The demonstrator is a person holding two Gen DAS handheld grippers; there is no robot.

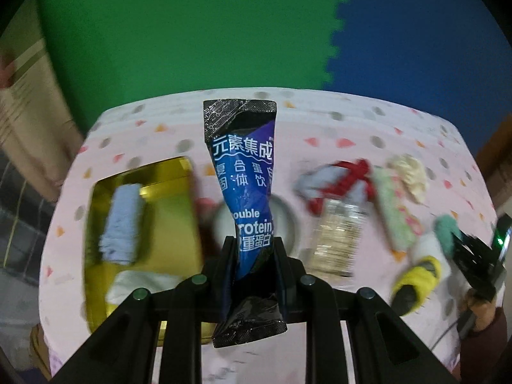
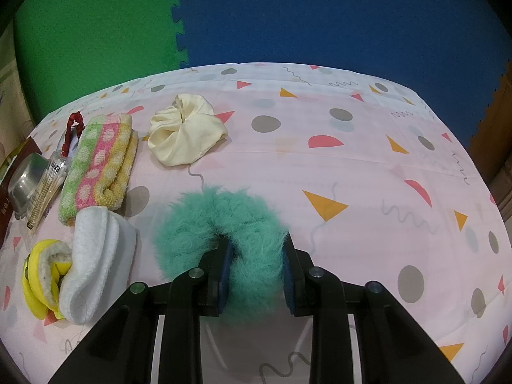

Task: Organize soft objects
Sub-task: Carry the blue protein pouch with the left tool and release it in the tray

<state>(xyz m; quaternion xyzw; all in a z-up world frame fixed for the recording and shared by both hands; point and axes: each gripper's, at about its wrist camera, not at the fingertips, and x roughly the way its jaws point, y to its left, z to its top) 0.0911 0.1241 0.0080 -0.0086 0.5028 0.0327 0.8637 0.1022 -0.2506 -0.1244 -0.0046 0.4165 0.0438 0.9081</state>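
- In my left wrist view, at far left, a gold tray sits on the pink patterned tablecloth. A folded light-blue cloth lies in it, with a white cloth nearer me; both are blurred.
- My left gripper is clamped narrow on a blue and black sachet, pinched low on its body so it stands up between my fingers, with its crumpled black end hanging below them.
- The sachet reads "元素集成", "复合蛋白" and "固体饮", then "ouble" and "rotein" where the twist hides the first letters.
- Behind the sachet is a round white dish, partly hidden.
- Right of it lie a red and white cloth, a clear packet of cotton swabs, a striped dotted towel and a cream scrunchie. All are smeared, and no print can be read.
- In my right wrist view, at far left, a metal tin touches the swab packet; its print is too small to read.
- Next come the green, pink and yellow towel, a yellow fleecy item and a white folded cloth touching it.
- My right gripper is closed on a teal fluffy scrunchie, gripping its near side. The rest of the ring rests on the tablecloth.
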